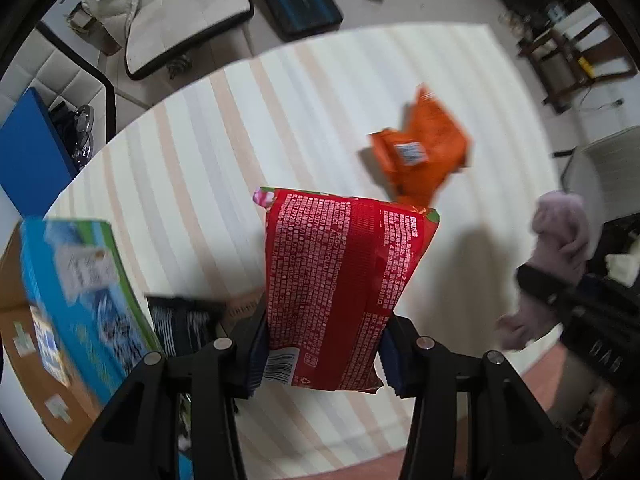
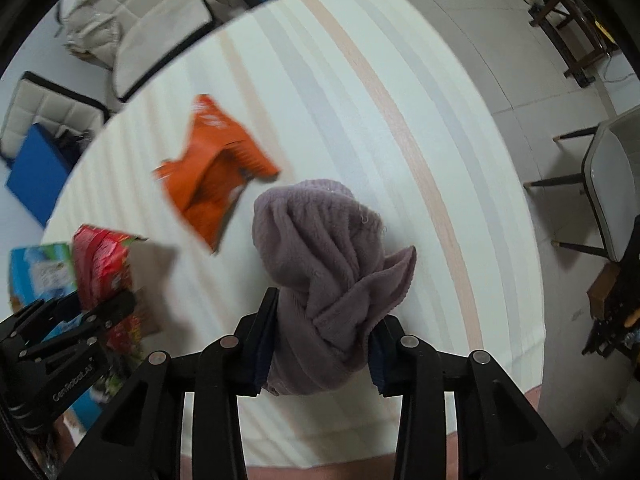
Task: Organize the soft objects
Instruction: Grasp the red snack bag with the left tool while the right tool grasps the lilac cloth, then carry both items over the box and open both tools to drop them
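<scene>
My left gripper (image 1: pixel 322 350) is shut on a red snack bag (image 1: pixel 340 280) and holds it above the striped table (image 1: pixel 200 152). An orange snack bag (image 1: pixel 422 152) lies on the table beyond it. My right gripper (image 2: pixel 320 344) is shut on a bunched purple towel (image 2: pixel 320 256), held above the table (image 2: pixel 380 100). In the right wrist view the orange bag (image 2: pixel 214 174) lies to the left, and the red bag (image 2: pixel 106 268) and left gripper (image 2: pixel 92 312) show at the far left. The towel also shows at the right of the left wrist view (image 1: pixel 560 240).
A blue and green box (image 1: pixel 76 292) and a black packet (image 1: pixel 180 320) sit in a cardboard box (image 1: pixel 16 320) at the table's left. Chairs with cushions (image 1: pixel 180 12), a blue block (image 1: pixel 32 152) and a grey chair (image 2: pixel 612 184) stand around the table.
</scene>
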`<state>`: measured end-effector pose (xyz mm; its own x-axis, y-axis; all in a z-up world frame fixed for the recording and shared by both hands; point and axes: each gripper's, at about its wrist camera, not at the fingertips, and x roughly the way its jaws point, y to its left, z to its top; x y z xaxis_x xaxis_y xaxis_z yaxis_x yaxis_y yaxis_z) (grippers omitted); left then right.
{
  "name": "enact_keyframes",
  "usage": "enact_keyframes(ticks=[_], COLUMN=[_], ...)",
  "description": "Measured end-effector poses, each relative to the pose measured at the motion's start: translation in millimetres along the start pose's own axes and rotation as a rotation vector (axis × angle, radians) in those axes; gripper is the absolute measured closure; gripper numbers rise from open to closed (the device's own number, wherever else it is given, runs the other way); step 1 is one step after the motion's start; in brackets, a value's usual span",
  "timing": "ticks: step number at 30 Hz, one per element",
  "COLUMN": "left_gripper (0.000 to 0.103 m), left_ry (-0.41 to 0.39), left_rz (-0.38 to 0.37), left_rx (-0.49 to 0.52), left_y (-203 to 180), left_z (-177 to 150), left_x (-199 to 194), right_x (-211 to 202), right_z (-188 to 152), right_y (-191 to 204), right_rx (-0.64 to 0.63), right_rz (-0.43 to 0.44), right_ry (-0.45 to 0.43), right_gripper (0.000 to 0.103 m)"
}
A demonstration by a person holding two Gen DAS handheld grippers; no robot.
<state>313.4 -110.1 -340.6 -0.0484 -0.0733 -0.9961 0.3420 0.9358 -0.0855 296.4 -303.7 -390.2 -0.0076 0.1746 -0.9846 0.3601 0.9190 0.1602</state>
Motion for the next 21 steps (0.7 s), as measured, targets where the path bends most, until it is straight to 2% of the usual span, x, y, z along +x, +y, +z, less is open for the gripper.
enact_keyframes(ticks=[5, 9, 11, 14, 18, 21], left_gripper=[0.059, 0.059, 0.059, 0.059, 0.059, 0.059], left_ry=[-0.086, -0.142, -0.166, -0.200, -0.232, -0.226], left_rz=[-0.117, -0.158, -0.165, -0.162, -0.133, -0.107], left_rx=[-0.051, -0.103, -0.130, -0.176, -0.252, -0.313], left_y=[9.1, 34.7, 48.7, 79.0, 136.2, 180.1], left_z=[-45.1, -75.4, -87.8, -112.1, -138.8, -156.2], left_x=[-55.2, -87.9, -103.0, -124.5, -142.8, -148.0], right_x=[-48.5, -84.0, -99.7, -119.0, -133.5, -135.4], right_z=[-48.0, -86.9, -101.0, -127.6, -155.9, -178.6], right_y=[22.9, 47.3, 54.3, 87.5, 151.8, 208.3], right_rx=[-0.070, -0.129, -0.161, -0.220, -0.313, -0.385], right_rz=[0.063, 0.114, 0.132, 0.168, 0.210, 0.251], right_ry=[-0.062, -0.097, -0.116, -0.136, -0.151, -0.147], right_gripper=[0.062, 0.062, 0.062, 0.062, 0.062, 0.062])
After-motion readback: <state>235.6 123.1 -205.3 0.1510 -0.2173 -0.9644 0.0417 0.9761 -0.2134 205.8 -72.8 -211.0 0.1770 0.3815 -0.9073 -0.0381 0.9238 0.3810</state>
